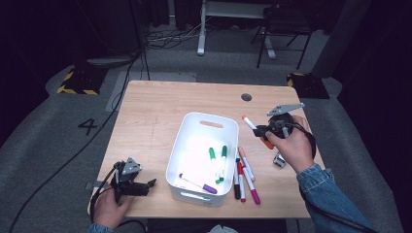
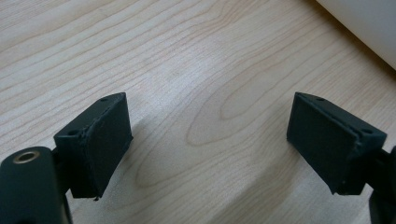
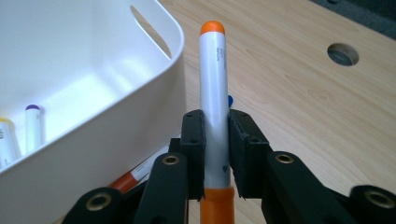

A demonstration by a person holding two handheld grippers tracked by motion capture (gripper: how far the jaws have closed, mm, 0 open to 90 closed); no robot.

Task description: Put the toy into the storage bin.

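My right gripper is shut on an orange-capped white marker, held in the air just right of the white bin. The marker's orange end points up and toward the bin. Inside the bin lie two green markers and a purple marker. Several markers lie on the table beside the bin's right wall. My left gripper rests low at the table's front left corner, open, with bare wood between its jaws.
The wooden table has a round cable hole at the back right. A small metal clip lies near my right hand. Cables trail off the table's left side to the floor.
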